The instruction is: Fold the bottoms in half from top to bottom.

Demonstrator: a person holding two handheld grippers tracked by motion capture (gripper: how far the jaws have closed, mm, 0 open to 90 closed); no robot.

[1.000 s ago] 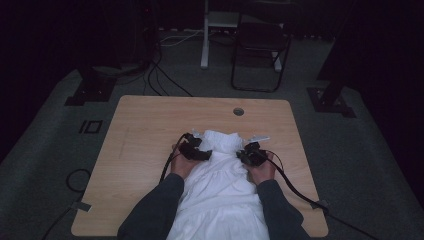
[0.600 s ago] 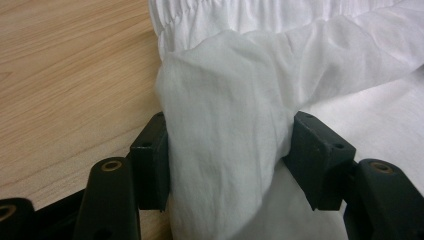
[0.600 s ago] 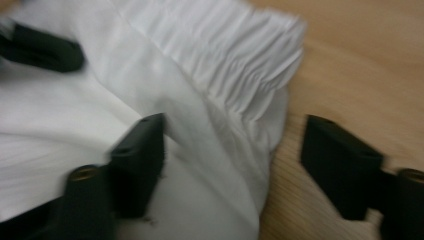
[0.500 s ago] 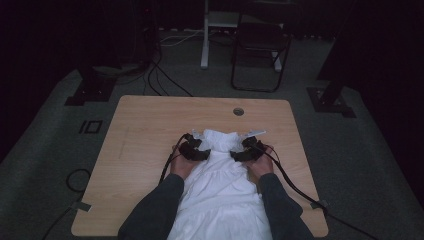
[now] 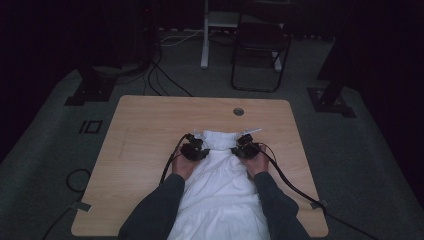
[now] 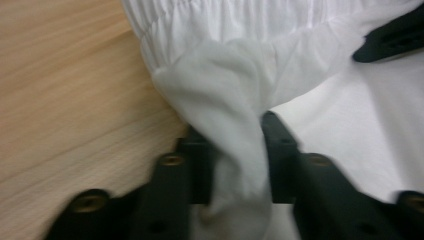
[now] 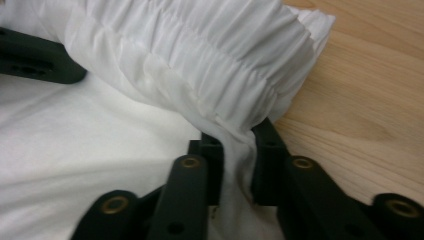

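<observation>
A white garment (image 5: 220, 185) with a gathered elastic waistband (image 7: 200, 55) lies on the wooden table (image 5: 150, 125), running from mid-table to the near edge. My left gripper (image 5: 196, 149) is shut on a bunched fold of the white cloth (image 6: 235, 150) at the garment's left side. At the right side my right gripper (image 5: 246, 146) is shut on the cloth just under the waistband (image 5: 220, 138). Each gripper view shows the other gripper's black jaw tip lying on the cloth. Both hands rest on the garment.
A round cable hole (image 5: 238, 111) sits near the table's far edge. Black cables (image 5: 295, 185) trail from the grippers over the table. Beyond the table stand a dark chair (image 5: 260, 55), a white post (image 5: 205, 35) and black stand feet (image 5: 90, 90) on the grey floor.
Both grippers have slid a little farther up the table with the garment's top edge, and the waistband has folded over between them.
</observation>
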